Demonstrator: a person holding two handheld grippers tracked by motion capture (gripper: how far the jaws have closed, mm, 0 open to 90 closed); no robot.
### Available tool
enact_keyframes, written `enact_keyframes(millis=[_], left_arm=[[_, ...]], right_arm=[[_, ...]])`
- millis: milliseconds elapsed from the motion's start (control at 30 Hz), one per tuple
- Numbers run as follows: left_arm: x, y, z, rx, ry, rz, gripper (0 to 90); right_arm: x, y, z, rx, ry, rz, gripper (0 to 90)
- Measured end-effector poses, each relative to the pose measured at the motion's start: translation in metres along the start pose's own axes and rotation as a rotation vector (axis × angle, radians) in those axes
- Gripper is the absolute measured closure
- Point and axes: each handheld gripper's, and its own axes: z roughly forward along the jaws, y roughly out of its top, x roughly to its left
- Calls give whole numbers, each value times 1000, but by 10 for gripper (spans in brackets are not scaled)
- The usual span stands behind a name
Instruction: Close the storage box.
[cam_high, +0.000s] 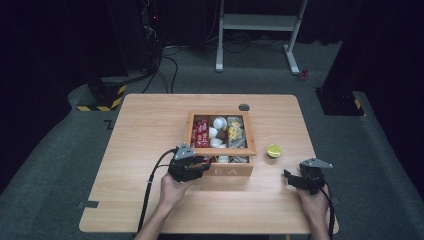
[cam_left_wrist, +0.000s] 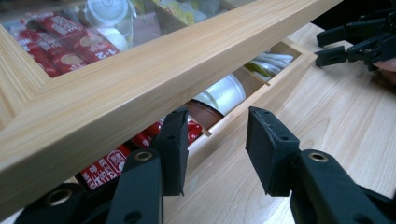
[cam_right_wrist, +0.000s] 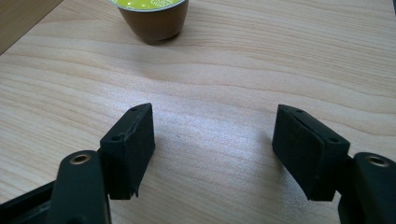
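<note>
Meanwhile, the left gripper (cam_left_wrist: 215, 154) props the tea box's lid (cam_left_wrist: 140, 88) on one jaw; the right gripper (cam_right_wrist: 212, 154) gapes empty.

The glass-paned lid (cam_left_wrist: 154, 79) of the wooden box (cam_high: 232, 171) hangs tilted just above the box's front wall, leaving only a narrow slot, and one pad of the left gripper (cam_left_wrist: 215, 154) already sits in it. Packets (cam_left_wrist: 100, 170) and pods crowd the compartments behind. Around the right gripper (cam_right_wrist: 212, 140) the table (cam_right_wrist: 261, 60) lies bare, with a coffee pod (cam_right_wrist: 152, 16) standing ahead.
</note>
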Motion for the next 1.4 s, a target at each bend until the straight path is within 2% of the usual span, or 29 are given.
enact_keyframes(millis=[233,333,367,700,867,1133,1400], left_arm=[[-1,-4,-1,-7,-2,-8,592],[-1,-8,-3,-18,12,-5,591],[-1,-9,-5,-15,28,7,579],[-2,-17,-11,-40,16,3,590],[-3,-25,-8,16,-9,6,596],[-3,-31,-11,20,10,15,577],[4,-36,-30,7,30,11,520]], right_arm=[[0,0,0,0,0,0,298],[0,0,0,0,0,1,298],[0,0,0,0,0,1,298],[0,0,0,0,-1,1,298],[0,0,0,0,-1,1,298],[0,0,0,0,-1,1,298],[0,0,0,0,-1,2,298]])
